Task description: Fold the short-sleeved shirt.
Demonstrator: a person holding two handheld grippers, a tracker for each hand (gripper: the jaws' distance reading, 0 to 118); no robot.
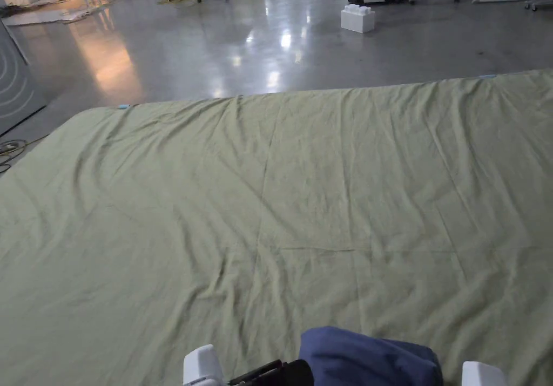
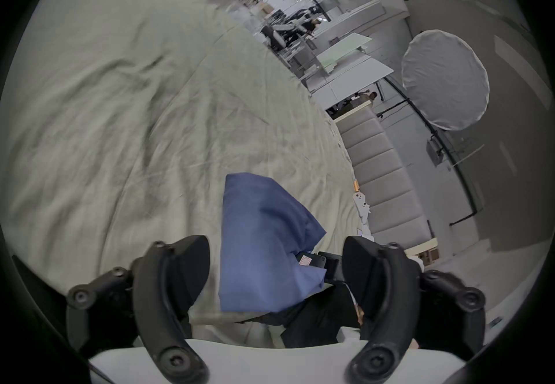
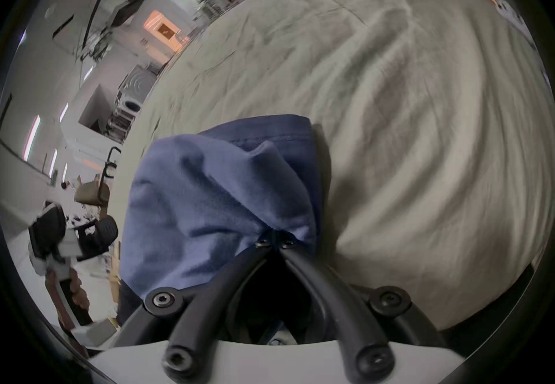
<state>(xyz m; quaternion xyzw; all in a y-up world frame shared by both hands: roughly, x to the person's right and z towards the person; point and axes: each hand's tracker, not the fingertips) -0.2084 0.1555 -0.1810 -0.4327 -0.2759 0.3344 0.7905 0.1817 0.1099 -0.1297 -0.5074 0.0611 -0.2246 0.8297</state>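
The right hand-held gripper (image 3: 274, 240) has its two jaws drawn together at the tips, both pressing on a bunched fold of the blue shirt (image 3: 210, 195); the black jaw arms rise in a narrow V to that pinch. The left hand-held gripper (image 2: 274, 267) has its jaws spread wide, one on either side of the shirt (image 2: 264, 240) and neither touching it; in the right gripper view it sits well to the left of the shirt, blurred, with a hand (image 3: 78, 291) below it.
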